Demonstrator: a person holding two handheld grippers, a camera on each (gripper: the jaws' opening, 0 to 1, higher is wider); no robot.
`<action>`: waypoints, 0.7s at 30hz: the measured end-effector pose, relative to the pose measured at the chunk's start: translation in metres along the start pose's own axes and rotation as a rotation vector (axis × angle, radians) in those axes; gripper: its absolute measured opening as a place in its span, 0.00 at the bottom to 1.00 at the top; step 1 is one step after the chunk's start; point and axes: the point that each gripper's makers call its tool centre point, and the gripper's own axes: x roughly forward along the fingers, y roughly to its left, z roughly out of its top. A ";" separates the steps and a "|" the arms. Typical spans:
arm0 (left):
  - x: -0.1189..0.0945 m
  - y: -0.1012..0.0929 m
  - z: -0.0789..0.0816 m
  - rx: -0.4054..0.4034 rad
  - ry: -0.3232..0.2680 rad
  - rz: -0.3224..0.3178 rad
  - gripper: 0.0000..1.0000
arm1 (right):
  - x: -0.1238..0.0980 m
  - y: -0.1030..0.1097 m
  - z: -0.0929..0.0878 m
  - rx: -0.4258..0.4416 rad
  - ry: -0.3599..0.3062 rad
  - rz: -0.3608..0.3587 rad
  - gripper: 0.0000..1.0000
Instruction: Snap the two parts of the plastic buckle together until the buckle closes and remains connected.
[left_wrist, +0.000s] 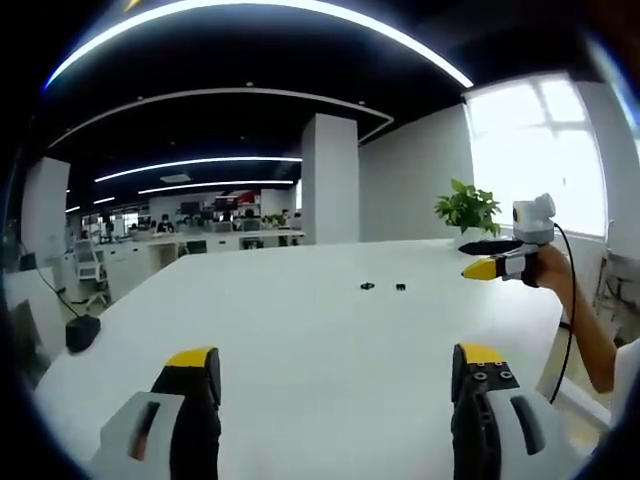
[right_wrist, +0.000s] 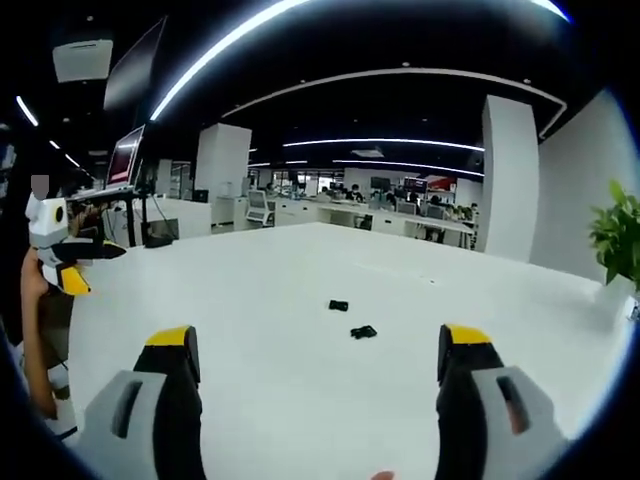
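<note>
- Your left gripper (left_wrist: 335, 375) hangs over the near part of the white table (left_wrist: 300, 340) with its two yellow-tipped jaws standing wide apart and nothing between them.
- Your right gripper (right_wrist: 318, 365) is in the same state in its own view: jaws spread wide, holding nothing, above the bare table surface.
- The two buckle parts lie on the table, well ahead of both grippers and not touched by either.
- In the left gripper view the two small black pieces sit side by side near the table's middle, the left buckle piece (left_wrist: 367, 286) and the right buckle piece (left_wrist: 400, 287), close together with a clear gap between them.
- In the right gripper view the same pair appears as one piece farther off (right_wrist: 339, 305) and one nearer (right_wrist: 363, 332), again separate, not joined.
- Which piece is the pronged half and which the socket is too small to tell.
- Your right gripper also shows at the right edge of the left gripper view (left_wrist: 490, 256), raised above the table edge, and the left one shows at the left edge of the right gripper view (right_wrist: 80, 262).
- A potted plant (left_wrist: 466, 210) stands at the table's far corner, and a dark object (left_wrist: 82, 332) rests at the table's left edge in the left gripper view.
</note>
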 end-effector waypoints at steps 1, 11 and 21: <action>0.000 0.000 0.000 0.000 0.000 0.000 0.98 | 0.002 -0.001 0.000 -0.001 0.001 0.002 1.00; -0.001 0.002 0.000 -0.002 0.001 0.001 0.98 | 0.013 -0.022 0.002 0.018 -0.059 0.016 1.00; 0.001 0.001 -0.002 -0.001 0.006 0.002 0.98 | 0.032 -0.039 0.002 0.059 -0.080 0.018 1.00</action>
